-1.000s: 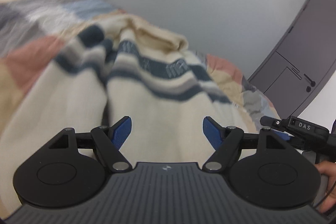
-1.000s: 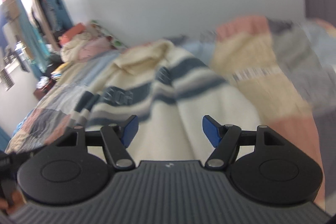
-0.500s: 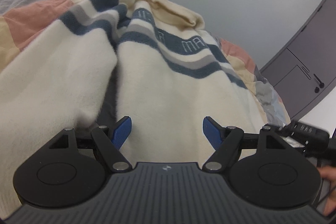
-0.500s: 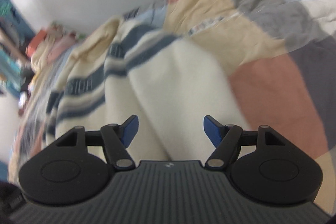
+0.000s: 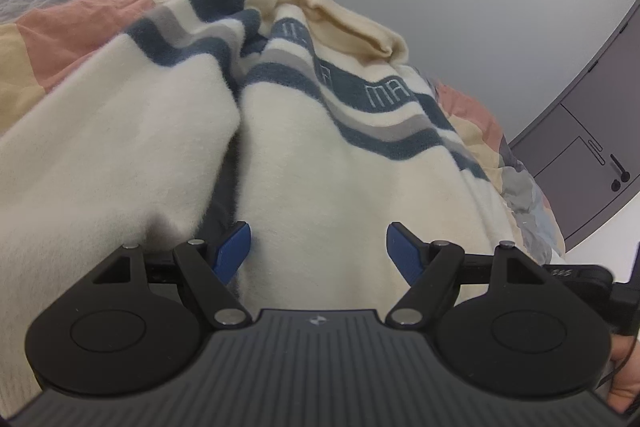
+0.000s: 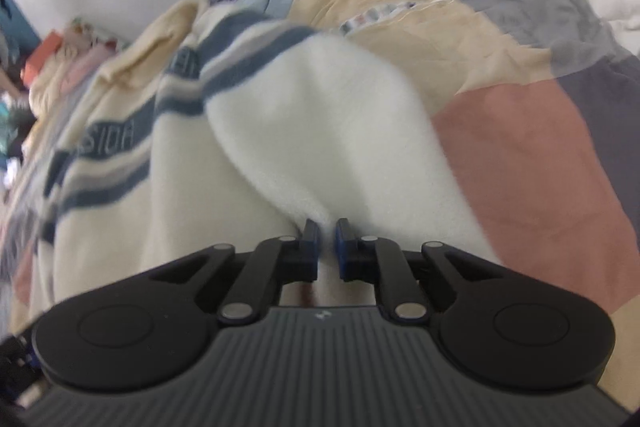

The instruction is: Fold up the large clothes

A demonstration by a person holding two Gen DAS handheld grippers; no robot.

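Note:
A large cream fleece sweater (image 5: 340, 163) with navy and grey chest stripes lies spread on the bed. In the left wrist view its left sleeve (image 5: 120, 147) lies alongside the body. My left gripper (image 5: 319, 247) is open, its blue fingers straddling the sweater's lower body just above the fabric. In the right wrist view the sweater (image 6: 120, 187) shows again, and my right gripper (image 6: 328, 239) is shut on the end of the right sleeve (image 6: 328, 131), which bulges up ahead of the fingers.
The sweater lies on a patchwork quilt (image 6: 520, 131) of pink, beige, grey and blue. A pile of clothes (image 6: 60, 55) sits at the far end of the bed. A white wall (image 5: 500, 7) and a grey door (image 5: 592, 155) stand beyond.
My right gripper has closed on the right sleeve; it was open half a second ago. My left gripper has dropped closer to the sweater's body and stays open.

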